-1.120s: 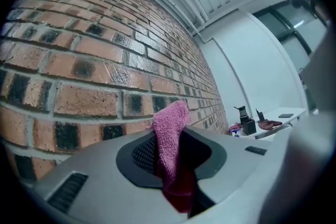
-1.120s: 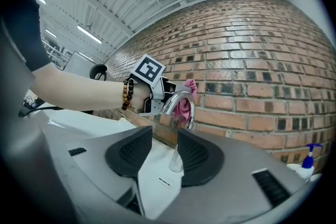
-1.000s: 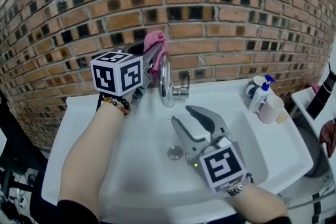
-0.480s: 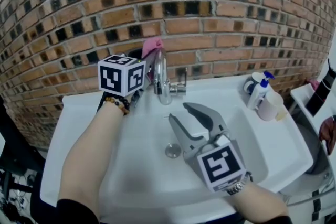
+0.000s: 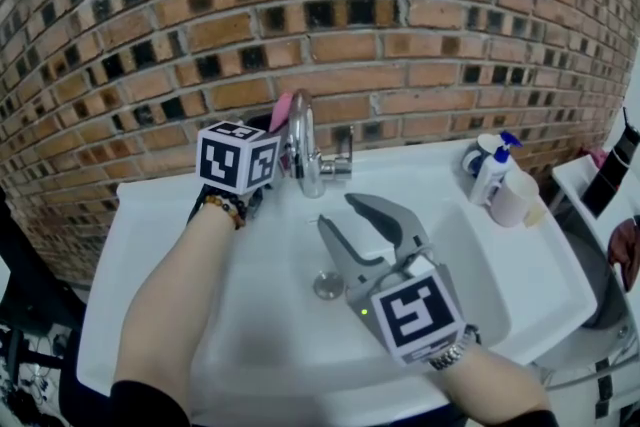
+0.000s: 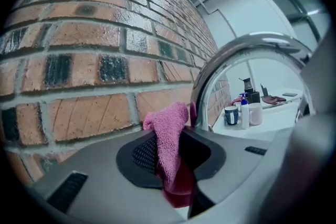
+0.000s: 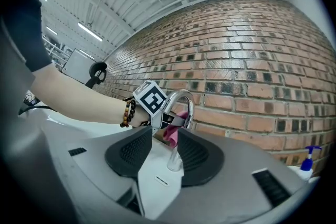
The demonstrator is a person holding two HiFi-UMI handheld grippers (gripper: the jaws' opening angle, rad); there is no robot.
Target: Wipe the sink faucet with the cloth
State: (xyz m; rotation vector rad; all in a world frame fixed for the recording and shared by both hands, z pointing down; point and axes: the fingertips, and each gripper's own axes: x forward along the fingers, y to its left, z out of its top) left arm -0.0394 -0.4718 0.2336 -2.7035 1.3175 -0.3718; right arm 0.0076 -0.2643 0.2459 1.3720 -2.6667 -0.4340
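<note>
The cloth (image 6: 168,134) is clamped in the left tongs (image 6: 173,159) and held against the faucet (image 6: 201,94) by the brick wall (image 6: 89,65), while the right tongs (image 5: 342,218) are held apart over the sink (image 5: 480,275).

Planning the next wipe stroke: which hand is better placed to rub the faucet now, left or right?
Left. The left tool grips the pink cloth right beside the faucet spout. The right tool hangs open and empty over the sink basin, apart from the faucet.
</note>
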